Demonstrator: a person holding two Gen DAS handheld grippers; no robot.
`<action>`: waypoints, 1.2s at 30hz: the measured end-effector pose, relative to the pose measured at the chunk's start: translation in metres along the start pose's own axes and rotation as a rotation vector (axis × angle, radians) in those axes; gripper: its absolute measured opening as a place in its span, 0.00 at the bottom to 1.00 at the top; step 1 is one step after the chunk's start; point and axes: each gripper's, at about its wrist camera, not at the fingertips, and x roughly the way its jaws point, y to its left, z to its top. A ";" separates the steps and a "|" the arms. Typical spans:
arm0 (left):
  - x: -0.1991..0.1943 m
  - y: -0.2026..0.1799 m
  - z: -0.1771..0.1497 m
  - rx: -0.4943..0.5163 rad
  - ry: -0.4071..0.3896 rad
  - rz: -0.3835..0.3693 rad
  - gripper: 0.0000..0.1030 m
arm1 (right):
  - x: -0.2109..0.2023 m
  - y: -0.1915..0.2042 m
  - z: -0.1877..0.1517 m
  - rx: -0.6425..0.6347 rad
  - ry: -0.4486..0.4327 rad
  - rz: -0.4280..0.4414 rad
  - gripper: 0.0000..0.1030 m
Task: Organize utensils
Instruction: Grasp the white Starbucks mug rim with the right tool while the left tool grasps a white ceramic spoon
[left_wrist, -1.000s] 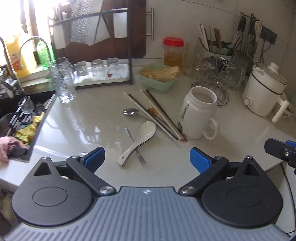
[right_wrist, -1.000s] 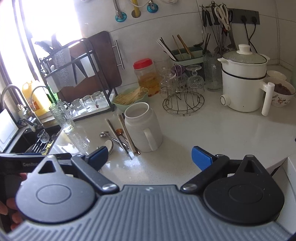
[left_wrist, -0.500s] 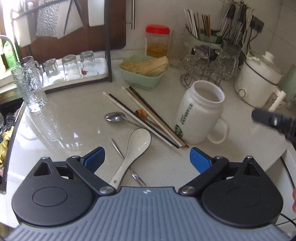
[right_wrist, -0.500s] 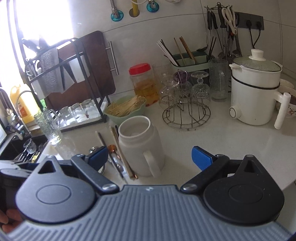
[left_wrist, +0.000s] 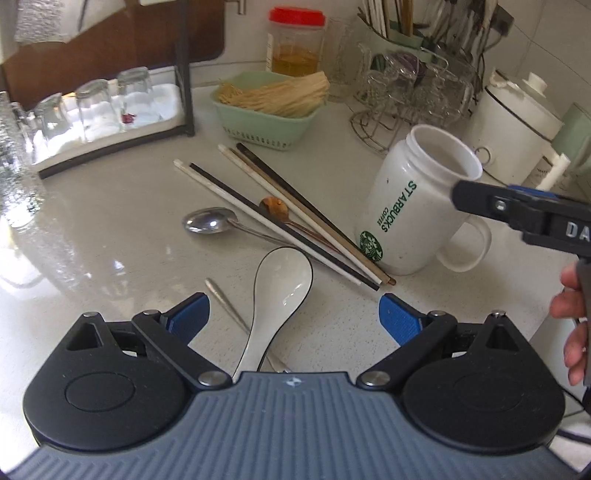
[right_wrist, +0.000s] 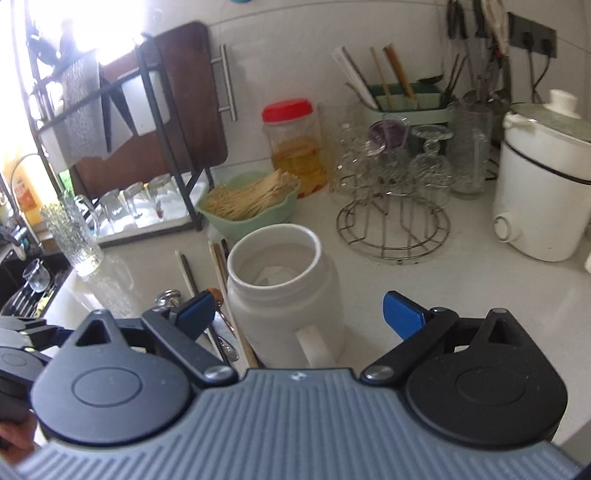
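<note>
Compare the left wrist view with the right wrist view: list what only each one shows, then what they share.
Only the left wrist view shows the white ceramic spoon lying between the open left tool and the chopsticks, plus the Starbucks logo on the mug and the right tool entering from the right.

Only the right wrist view shows the mug's empty inside, the tall glass by the sink and the wall sockets.

Both show the mug, chopsticks, metal spoon, green basket, red-lidded jar and white cooker.
</note>
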 end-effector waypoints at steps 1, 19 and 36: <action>0.003 0.000 0.001 0.009 0.002 -0.004 0.97 | 0.005 0.002 0.001 -0.008 0.012 -0.001 0.96; 0.035 0.005 0.002 0.141 0.043 -0.021 0.94 | 0.060 0.019 0.005 -0.130 0.116 -0.064 0.95; 0.041 0.007 0.011 0.162 0.051 -0.059 0.79 | 0.055 0.015 0.003 -0.109 0.153 -0.050 0.88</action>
